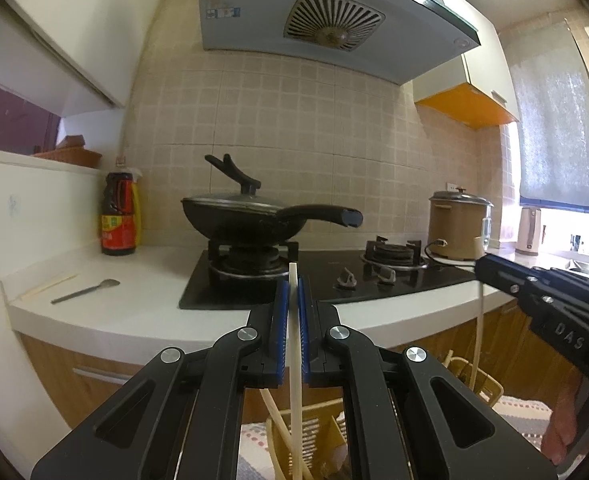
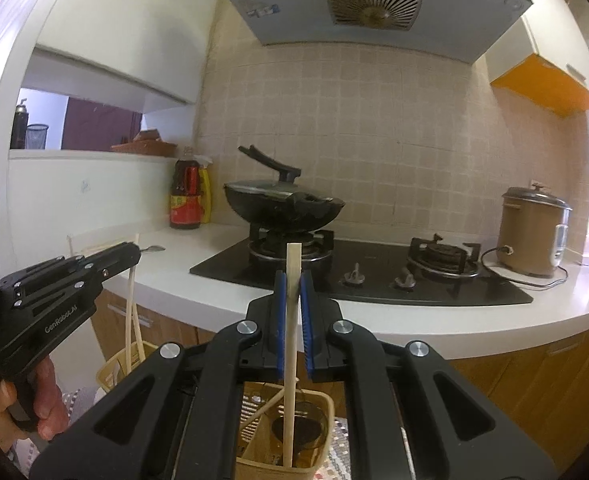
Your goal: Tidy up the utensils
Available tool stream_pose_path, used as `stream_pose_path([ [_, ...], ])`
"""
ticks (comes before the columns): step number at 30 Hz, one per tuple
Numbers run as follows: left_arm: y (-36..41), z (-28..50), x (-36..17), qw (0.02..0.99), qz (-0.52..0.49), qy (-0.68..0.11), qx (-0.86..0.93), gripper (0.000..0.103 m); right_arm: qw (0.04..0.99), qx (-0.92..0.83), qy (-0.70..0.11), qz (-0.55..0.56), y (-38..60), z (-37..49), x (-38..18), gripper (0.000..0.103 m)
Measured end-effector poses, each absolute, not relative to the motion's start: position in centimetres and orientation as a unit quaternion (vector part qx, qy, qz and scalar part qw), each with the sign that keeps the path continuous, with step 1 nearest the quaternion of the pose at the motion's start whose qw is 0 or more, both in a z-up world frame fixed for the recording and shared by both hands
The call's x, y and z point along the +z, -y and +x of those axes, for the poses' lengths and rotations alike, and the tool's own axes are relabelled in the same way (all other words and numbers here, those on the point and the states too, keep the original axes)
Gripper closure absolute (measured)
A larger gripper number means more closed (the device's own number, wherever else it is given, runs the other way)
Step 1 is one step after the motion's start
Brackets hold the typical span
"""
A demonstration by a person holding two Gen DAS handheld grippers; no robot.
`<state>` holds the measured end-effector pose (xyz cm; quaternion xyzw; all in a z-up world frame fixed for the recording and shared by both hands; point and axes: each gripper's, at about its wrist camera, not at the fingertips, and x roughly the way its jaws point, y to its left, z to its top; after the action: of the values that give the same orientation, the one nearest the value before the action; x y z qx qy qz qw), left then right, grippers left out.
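Both grippers are being held in front of the kitchen counter (image 1: 142, 316), each pointing roughly level toward the stove.

Left gripper (image 1: 293, 280): the blue pads are being kept closed onto a pale chopstick (image 1: 294, 360), which is being held near upright between them. Its top end is projecting just above the fingertips; its lower part is running down toward a beige plastic basket (image 1: 322, 420) seen below counter level. A second pale stick is also seen curving within that basket.

Right gripper (image 2: 293, 280): the pads are likewise being kept closed on another chopstick (image 2: 290, 360), nearly upright and slightly tilted. Its lower end is being held inside the utensil basket (image 2: 314, 456), where a dark round item is also lying; what that item is cannot be told.

In the right wrist view, the left gripper is being seen at the left edge with its chopstick hanging down into the same type of basket, and a hand (image 2: 42, 396) is being wrapped around its grip.

On the counter at the left, a metal spoon (image 1: 88, 289) and a further pair of chopsticks (image 1: 48, 286) are lying flat, near each other and well apart from both grippers.

A lidded black wok (image 1: 246, 216) is being supported on the left burner. A sauce bottle (image 1: 117, 214) is standing against the wall, and a brown rice cooker (image 1: 456, 224) is standing to the right of the hob.
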<state>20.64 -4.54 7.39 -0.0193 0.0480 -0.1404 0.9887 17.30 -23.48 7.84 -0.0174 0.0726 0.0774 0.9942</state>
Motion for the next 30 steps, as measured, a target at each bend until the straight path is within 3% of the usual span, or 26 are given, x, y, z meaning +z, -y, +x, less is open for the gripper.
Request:
stream_pose_path([
  [9, 4.1, 20.6, 7.7, 0.989, -0.027, -0.035, -0.138, 0.097, 0.995, 0.081, -0.065, -0.005, 23.3, 17.1, 7.6, 0.097],
  [10, 4.1, 20.4, 7.6, 0.991, -0.024, -0.033, -0.129, 0.094, 0.994, 0.083, -0.069, -0.008, 23.2, 17.0, 7.6, 0.097],
  [12, 4.0, 20.0, 7.7, 0.991, -0.020, -0.041, -0.126, 0.065, 0.993, 0.087, -0.079, -0.012, 23.1, 16.7, 7.5, 0.096],
  [15, 3.5, 19.0, 8.4, 0.991, -0.023, -0.042, -0.128, 0.061, 0.992, 0.090, -0.090, -0.013, 23.1, 15.7, 7.6, 0.074],
  [20, 2.7, 17.0, 9.7, 0.989, -0.029, -0.045, -0.138, 0.059, 0.992, 0.092, -0.089, -0.012, 23.3, 13.6, 8.1, 0.073],
  [24, 2.2, 15.2, 10.5, 0.988, -0.027, -0.047, -0.144, 0.050, 0.993, 0.084, -0.078, -0.005, 23.5, 11.2, 8.3, 0.045],
  [28, 1.9, 12.3, 11.5, 0.989, -0.018, -0.041, -0.142, 0.046, 0.993, 0.082, -0.083, -0.008, 23.4, 9.2, 8.4, 0.044],
  [30, 1.8, 11.0, 11.9, 0.989, -0.016, -0.038, -0.144, 0.030, 0.993, 0.078, -0.084, -0.011, 23.3, 8.0, 8.4, 0.038],
])
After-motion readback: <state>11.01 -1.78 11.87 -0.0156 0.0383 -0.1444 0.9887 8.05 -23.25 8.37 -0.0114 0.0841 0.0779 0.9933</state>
